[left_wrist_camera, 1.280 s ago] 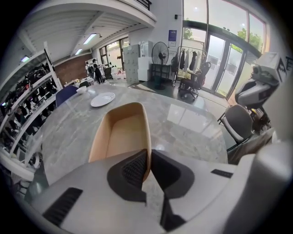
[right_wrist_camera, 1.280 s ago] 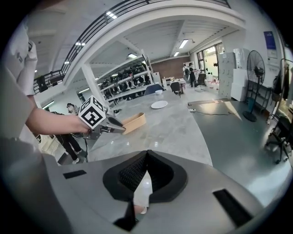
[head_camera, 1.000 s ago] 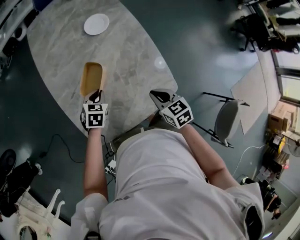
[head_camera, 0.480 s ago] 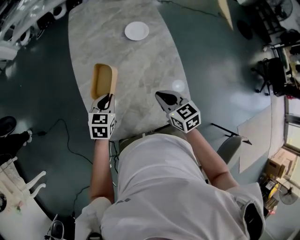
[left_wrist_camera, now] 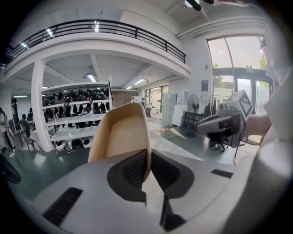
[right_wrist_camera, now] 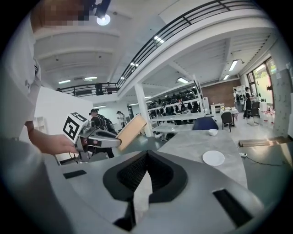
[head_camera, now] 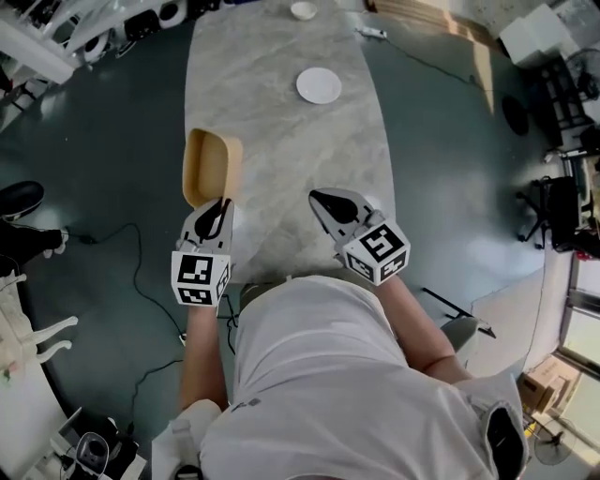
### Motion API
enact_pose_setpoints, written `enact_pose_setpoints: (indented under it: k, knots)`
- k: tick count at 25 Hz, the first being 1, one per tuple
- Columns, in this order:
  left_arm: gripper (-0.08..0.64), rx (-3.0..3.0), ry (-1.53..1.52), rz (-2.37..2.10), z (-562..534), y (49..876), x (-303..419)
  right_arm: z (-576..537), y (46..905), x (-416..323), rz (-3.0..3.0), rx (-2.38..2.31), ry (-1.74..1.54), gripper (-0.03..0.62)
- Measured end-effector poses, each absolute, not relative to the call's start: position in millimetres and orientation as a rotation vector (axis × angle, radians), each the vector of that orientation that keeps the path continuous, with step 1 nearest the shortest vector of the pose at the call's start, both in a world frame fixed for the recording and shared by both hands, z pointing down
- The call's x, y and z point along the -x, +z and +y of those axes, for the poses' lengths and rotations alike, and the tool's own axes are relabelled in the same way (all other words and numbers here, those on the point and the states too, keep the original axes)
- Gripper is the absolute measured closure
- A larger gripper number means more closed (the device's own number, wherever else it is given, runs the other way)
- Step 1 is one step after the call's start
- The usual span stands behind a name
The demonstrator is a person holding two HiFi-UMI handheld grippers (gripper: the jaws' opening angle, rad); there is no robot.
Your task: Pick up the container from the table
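Note:
A tan oblong container (head_camera: 211,167) hangs in the air beside the left edge of the marble table (head_camera: 281,122). My left gripper (head_camera: 217,208) is shut on its near rim; in the left gripper view the thin wall of the container (left_wrist_camera: 121,137) sits pinched between the dark pads (left_wrist_camera: 132,167). My right gripper (head_camera: 323,199) hovers over the table's near end with its jaws shut and nothing in them (right_wrist_camera: 146,157). From the right gripper view the container (right_wrist_camera: 132,131) tilts up out of the left gripper (right_wrist_camera: 98,137).
A white plate (head_camera: 320,85) lies farther along the table, and a small white bowl (head_camera: 303,9) at its far end. Shelving with dark gear lines the far left. Cables run over the floor at the left, and a chair (head_camera: 459,328) stands at the right.
Both grippers have risen and moved forward. The container has gone up with the left gripper. The head view has swung, so more of the table's far end shows.

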State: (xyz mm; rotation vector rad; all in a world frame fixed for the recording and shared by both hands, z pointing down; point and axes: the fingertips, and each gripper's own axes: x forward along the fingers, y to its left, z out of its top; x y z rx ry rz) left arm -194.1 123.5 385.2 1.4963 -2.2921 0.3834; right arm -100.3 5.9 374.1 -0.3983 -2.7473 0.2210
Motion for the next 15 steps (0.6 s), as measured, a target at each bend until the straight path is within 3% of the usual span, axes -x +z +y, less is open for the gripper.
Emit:
enact_pose_setpoints:
  k: [15]
  knots:
    - [0.537, -1.520, 0.243, -2.492, 163, 321, 193, 59, 310, 118, -2.872, 0.646, 0.064, 0.584]
